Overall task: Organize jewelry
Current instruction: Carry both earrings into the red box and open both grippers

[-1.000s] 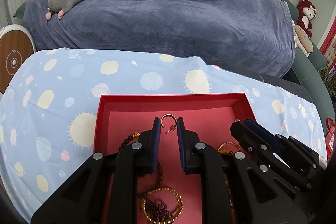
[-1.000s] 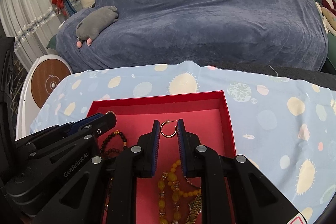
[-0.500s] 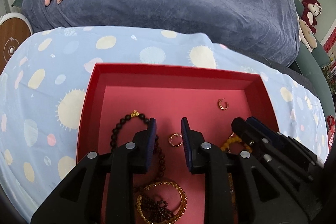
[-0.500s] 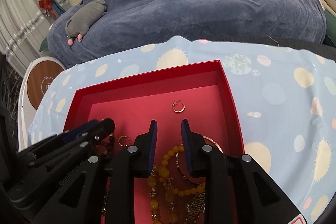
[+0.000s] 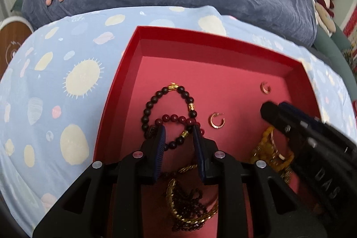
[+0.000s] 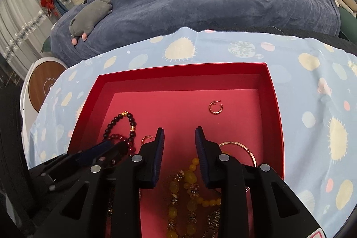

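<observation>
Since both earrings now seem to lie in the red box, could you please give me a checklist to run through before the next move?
1. Left gripper empty: ok, jaws apart, nothing pinched.
2. Right gripper empty: ok, jaws opening, nothing between them.
3. Both hoop earrings on the box floor: ok, near earring, far earring.
4. Earrings clear of the dark bead bracelet: ok, apart.
5. Red box fully on the cloth: cannot tell, near edge hidden.
6. Yellow bead necklace untangled: not ok, heaped with other pieces.

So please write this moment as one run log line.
left gripper: open, empty | right gripper: opening, empty | hoop earrings: lying in red tray
</observation>
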A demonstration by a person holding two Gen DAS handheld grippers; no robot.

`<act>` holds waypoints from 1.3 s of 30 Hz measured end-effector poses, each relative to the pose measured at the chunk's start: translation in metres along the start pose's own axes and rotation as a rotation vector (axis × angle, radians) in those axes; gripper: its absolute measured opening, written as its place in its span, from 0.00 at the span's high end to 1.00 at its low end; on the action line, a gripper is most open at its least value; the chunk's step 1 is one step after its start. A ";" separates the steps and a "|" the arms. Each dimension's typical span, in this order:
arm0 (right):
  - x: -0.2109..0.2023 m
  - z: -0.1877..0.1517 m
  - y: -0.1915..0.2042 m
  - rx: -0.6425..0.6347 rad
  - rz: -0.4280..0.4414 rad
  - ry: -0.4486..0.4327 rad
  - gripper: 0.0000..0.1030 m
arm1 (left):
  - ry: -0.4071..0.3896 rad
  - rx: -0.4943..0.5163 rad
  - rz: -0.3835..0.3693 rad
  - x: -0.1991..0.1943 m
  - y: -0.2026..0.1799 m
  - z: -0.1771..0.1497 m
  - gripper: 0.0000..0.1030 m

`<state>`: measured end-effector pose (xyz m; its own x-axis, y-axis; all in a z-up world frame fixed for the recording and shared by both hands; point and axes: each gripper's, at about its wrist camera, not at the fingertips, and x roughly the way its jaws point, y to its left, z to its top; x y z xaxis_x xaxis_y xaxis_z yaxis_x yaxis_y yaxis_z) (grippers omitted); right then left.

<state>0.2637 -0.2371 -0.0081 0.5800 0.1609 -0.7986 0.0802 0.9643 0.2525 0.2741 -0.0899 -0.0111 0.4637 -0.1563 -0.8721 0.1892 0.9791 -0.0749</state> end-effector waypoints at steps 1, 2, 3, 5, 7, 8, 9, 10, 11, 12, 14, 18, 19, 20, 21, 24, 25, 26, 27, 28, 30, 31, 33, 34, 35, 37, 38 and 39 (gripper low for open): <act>-0.001 -0.002 -0.001 -0.003 -0.004 0.003 0.72 | 0.002 -0.002 -0.002 -0.002 -0.001 -0.003 0.76; -0.004 -0.006 -0.002 -0.002 -0.007 0.004 0.72 | 0.005 -0.012 -0.005 -0.003 -0.002 -0.008 0.76; -0.006 -0.008 -0.004 -0.001 -0.012 0.002 0.72 | 0.009 -0.019 -0.004 -0.004 -0.003 -0.012 0.76; -0.010 -0.013 -0.006 0.001 -0.019 -0.002 0.72 | 0.007 -0.031 -0.008 -0.009 -0.005 -0.020 0.76; -0.015 -0.018 -0.009 0.003 -0.025 0.000 0.72 | 0.010 -0.036 -0.013 -0.014 -0.007 -0.030 0.76; -0.018 -0.023 -0.011 0.008 -0.025 0.005 0.72 | 0.010 -0.036 -0.014 -0.016 -0.008 -0.034 0.76; -0.020 -0.026 -0.013 0.012 -0.026 0.010 0.72 | 0.012 -0.037 -0.017 -0.019 -0.009 -0.038 0.76; -0.023 -0.030 -0.014 0.015 -0.027 0.014 0.72 | 0.015 -0.037 -0.018 -0.022 -0.011 -0.045 0.76; -0.026 -0.034 -0.015 0.016 -0.027 0.015 0.72 | 0.016 -0.036 -0.022 -0.024 -0.012 -0.049 0.76; -0.028 -0.038 -0.015 0.017 -0.027 0.017 0.72 | 0.017 -0.032 -0.025 -0.027 -0.013 -0.054 0.76; -0.034 -0.047 -0.017 0.021 -0.027 0.022 0.72 | 0.018 -0.029 -0.027 -0.032 -0.016 -0.064 0.76; -0.045 -0.067 -0.017 0.034 -0.025 0.034 0.72 | 0.020 -0.016 -0.031 -0.043 -0.020 -0.084 0.76; -0.048 -0.073 -0.017 0.033 -0.027 0.036 0.72 | 0.021 -0.013 -0.031 -0.045 -0.021 -0.087 0.75; -0.050 -0.076 -0.016 0.030 -0.029 0.038 0.72 | 0.023 -0.007 -0.032 -0.047 -0.022 -0.091 0.75; -0.052 -0.080 -0.015 0.025 -0.034 0.040 0.72 | 0.025 -0.005 -0.033 -0.048 -0.023 -0.093 0.75; -0.058 -0.086 -0.012 0.021 -0.048 0.043 0.72 | 0.041 -0.011 -0.032 -0.052 -0.024 -0.098 0.75; -0.061 -0.087 -0.012 0.027 -0.051 0.040 0.72 | 0.041 -0.022 -0.035 -0.055 -0.024 -0.099 0.75; -0.064 -0.089 -0.012 0.032 -0.054 0.038 0.72 | 0.036 -0.027 -0.036 -0.057 -0.024 -0.099 0.75; -0.068 -0.090 -0.012 0.040 -0.056 0.036 0.72 | 0.030 -0.029 -0.035 -0.061 -0.025 -0.100 0.75; -0.071 -0.092 -0.012 0.047 -0.058 0.032 0.71 | 0.023 -0.027 -0.032 -0.065 -0.025 -0.100 0.74; -0.080 -0.097 -0.011 0.061 -0.064 0.023 0.64 | 0.013 -0.022 -0.028 -0.072 -0.027 -0.100 0.66; -0.084 -0.098 -0.011 0.070 -0.064 0.017 0.63 | 0.008 -0.017 -0.022 -0.076 -0.028 -0.101 0.66; -0.091 -0.103 -0.012 0.088 -0.063 0.015 0.62 | 0.005 -0.006 -0.026 -0.081 -0.030 -0.104 0.66; -0.092 -0.104 -0.012 0.092 -0.065 0.014 0.62 | 0.003 -0.003 -0.026 -0.083 -0.030 -0.105 0.66; -0.095 -0.106 -0.012 0.096 -0.068 0.012 0.62 | 0.003 0.000 -0.026 -0.084 -0.031 -0.106 0.66; -0.101 -0.109 -0.011 0.092 -0.077 0.006 0.62 | 0.001 0.002 -0.024 -0.088 -0.031 -0.109 0.66; -0.105 -0.111 -0.011 0.087 -0.087 0.003 0.62 | 0.001 0.001 -0.025 -0.090 -0.031 -0.110 0.65; -0.108 -0.112 -0.011 0.083 -0.096 -0.001 0.62 | -0.001 -0.001 -0.026 -0.093 -0.030 -0.111 0.65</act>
<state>0.1094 -0.2416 0.0142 0.5673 0.0684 -0.8207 0.2023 0.9544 0.2194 0.1298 -0.0904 0.0186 0.4598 -0.1817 -0.8692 0.2003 0.9748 -0.0979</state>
